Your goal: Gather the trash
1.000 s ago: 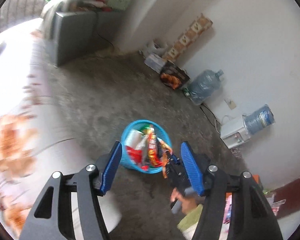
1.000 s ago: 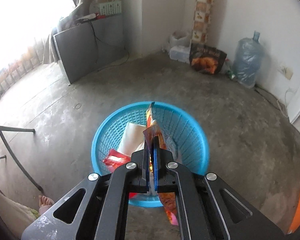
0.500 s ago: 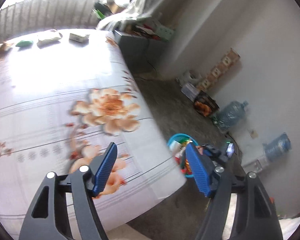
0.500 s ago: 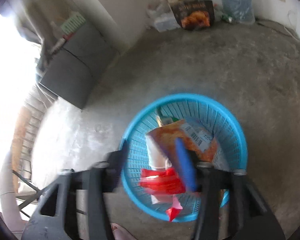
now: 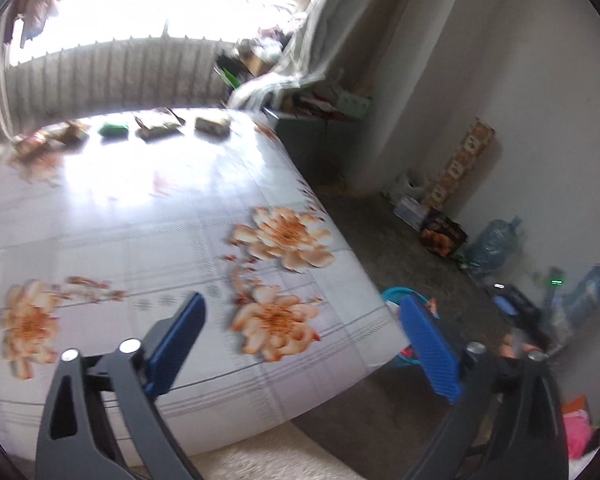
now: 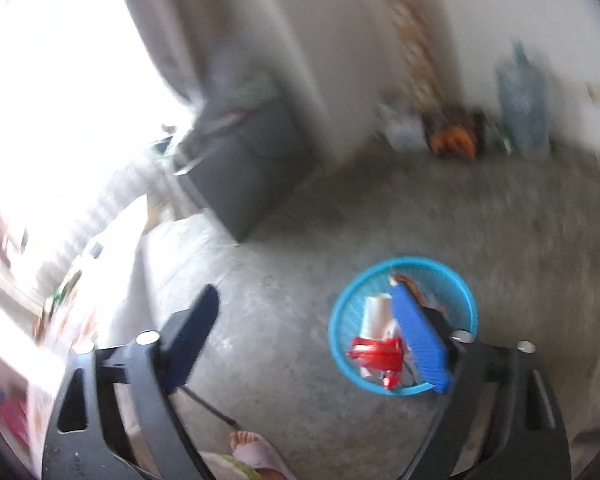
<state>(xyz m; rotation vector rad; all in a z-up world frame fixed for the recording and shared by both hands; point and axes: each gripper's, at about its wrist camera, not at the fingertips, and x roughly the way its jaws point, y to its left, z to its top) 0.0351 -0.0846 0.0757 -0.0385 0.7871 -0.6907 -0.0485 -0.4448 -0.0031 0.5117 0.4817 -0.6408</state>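
Note:
My left gripper (image 5: 304, 302) hangs over the flowered tablecloth (image 5: 148, 216); its jaws are opening wide and nothing is between them. Several wrappers lie along the table's far edge, among them a green one (image 5: 113, 129) and a brown one (image 5: 159, 126). The blue basket (image 5: 396, 292) peeks out past the table's right edge. In the right wrist view the basket (image 6: 340, 312) stands on the floor below, holding a red wrapper (image 6: 376, 354), a white paper (image 6: 376, 312) and an orange wrapper (image 6: 414, 290). My right gripper (image 6: 304, 294) is above it, jaws opening, empty.
A grey cabinet (image 6: 252, 168) stands by the bright window. Water bottles (image 5: 492, 244) and an orange-black bag (image 5: 442, 236) line the wall. A person's foot (image 6: 252, 446) and a thin metal table leg (image 6: 208, 402) are close below the right gripper. The floor is bare concrete.
The right gripper let go of the orange wrapper into the basket, opened and rose away. The left gripper swung from the basket to over the table and opened wider.

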